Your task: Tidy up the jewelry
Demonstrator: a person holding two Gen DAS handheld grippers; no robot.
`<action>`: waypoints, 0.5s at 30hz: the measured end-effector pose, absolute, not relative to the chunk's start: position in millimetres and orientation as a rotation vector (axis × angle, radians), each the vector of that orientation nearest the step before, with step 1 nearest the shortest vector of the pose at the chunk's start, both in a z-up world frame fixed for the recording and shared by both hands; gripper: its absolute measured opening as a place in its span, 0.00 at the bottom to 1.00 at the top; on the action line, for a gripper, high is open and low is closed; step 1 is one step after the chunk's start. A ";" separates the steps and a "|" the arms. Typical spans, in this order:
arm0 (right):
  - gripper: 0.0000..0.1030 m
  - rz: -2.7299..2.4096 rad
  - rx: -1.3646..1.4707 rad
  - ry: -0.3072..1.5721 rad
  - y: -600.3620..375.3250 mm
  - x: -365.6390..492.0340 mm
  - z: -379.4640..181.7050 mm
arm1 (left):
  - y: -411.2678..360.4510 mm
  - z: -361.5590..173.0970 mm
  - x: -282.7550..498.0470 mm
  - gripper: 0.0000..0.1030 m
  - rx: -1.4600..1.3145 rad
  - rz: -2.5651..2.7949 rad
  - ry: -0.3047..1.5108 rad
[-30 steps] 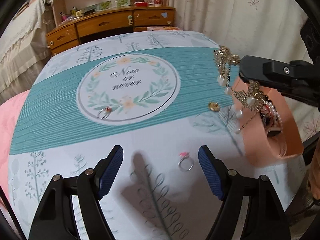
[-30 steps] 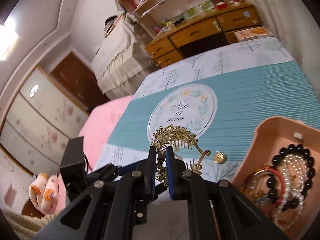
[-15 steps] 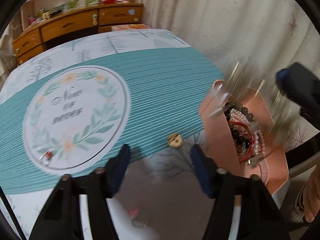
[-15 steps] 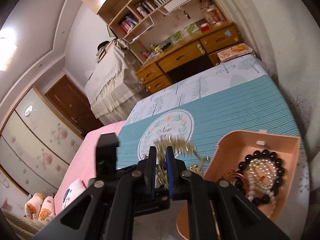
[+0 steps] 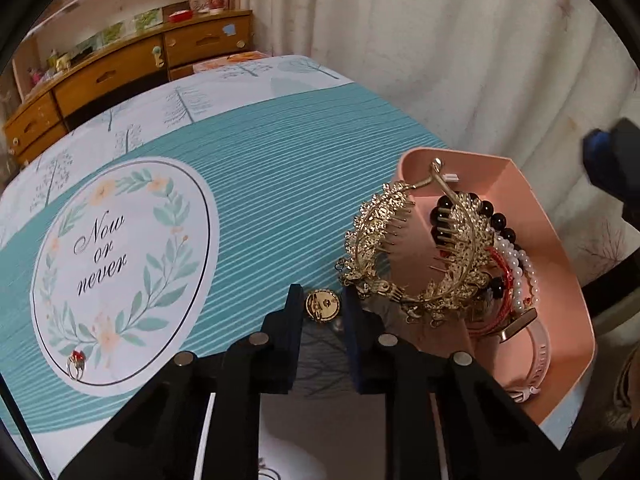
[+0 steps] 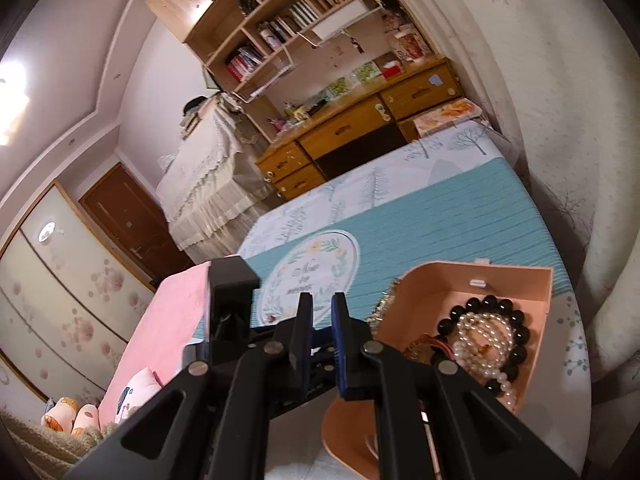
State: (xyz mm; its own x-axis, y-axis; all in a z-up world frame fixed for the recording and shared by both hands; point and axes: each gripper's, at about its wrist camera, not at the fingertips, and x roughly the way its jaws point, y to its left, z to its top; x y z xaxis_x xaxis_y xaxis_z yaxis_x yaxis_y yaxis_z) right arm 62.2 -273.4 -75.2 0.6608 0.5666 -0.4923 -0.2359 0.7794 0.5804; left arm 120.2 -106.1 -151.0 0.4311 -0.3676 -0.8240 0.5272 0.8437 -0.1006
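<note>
On the teal-and-white printed cloth (image 5: pixel 256 184), just ahead of the left gripper (image 5: pixel 322 312), lies a small round gold brooch (image 5: pixel 322 306), flat on its face with a clasp bar showing across its back. The left jaws have just been closing and now stand narrow with the brooch between their tips; whether the pads already press on it I cannot tell. The right gripper (image 6: pixel 321 312) is pressed together on nothing, hanging beside the pink tray (image 5: pixel 560 264).

A gold hair comb (image 5: pixel 416 248) straddles the tray's near wall, one half on the cloth side and the other over the black bead bracelet (image 5: pixel 496 220), pearl strand (image 5: pixel 520 268) and red cord bracelet (image 5: pixel 505 276) inside. A ring with a red stone (image 5: pixel 76 362) sits well apart on the white medallion.

The brooch looks light, stiff and thin, likely slick metal on soft cloth, so it may skid or flip if squeezed off-centre. The best hold seems to be across its rim on opposite edges, low to the cloth, with the pads clear of the clasp bar. The comb is rigid but spiky and ornate; its teeth could snag the beads or the cord, so it would be better taken by its thick crest than by the tines.
</note>
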 end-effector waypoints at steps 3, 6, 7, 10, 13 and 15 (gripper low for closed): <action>0.09 0.420 0.539 0.784 -279.2 72.6 -87.8 | -107.8 -150.7 118.2 0.16 0.194 -0.570 0.974; 0.12 0.408 0.592 0.838 -283.9 83.4 -100.3 | -107.8 -149.9 116.1 0.16 0.196 -0.569 0.973; 0.19 0.402 0.597 0.850 -283.3 86.2 -102.8 | -108.2 -149.7 115.1 0.16 0.194 -0.569 0.974; 0.29 0.382 0.583 0.863 -277.5 90.6 -106.4 | -107.3 -149.5 115.8 0.16 0.188 -0.571 0.977; 0.29 0.370 0.561 0.895 -268.9 97.8 -110.4 | -107.0 -149.5 116.6 0.17 0.189 -0.571 0.977; 0.29 0.346 0.534 0.928 -263.7 102.2 -114.9 | -106.9 -149.6 116.7 0.16 0.188 -0.572 0.977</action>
State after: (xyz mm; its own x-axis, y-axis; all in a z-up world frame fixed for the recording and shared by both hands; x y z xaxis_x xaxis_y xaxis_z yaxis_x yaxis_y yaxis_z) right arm 102.2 -263.7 -114.9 0.5588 0.5003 -0.6614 -0.0547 0.8180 0.5726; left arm 116.7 -106.9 -149.6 0.4269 -0.3721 -0.8242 0.5365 0.8379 -0.1004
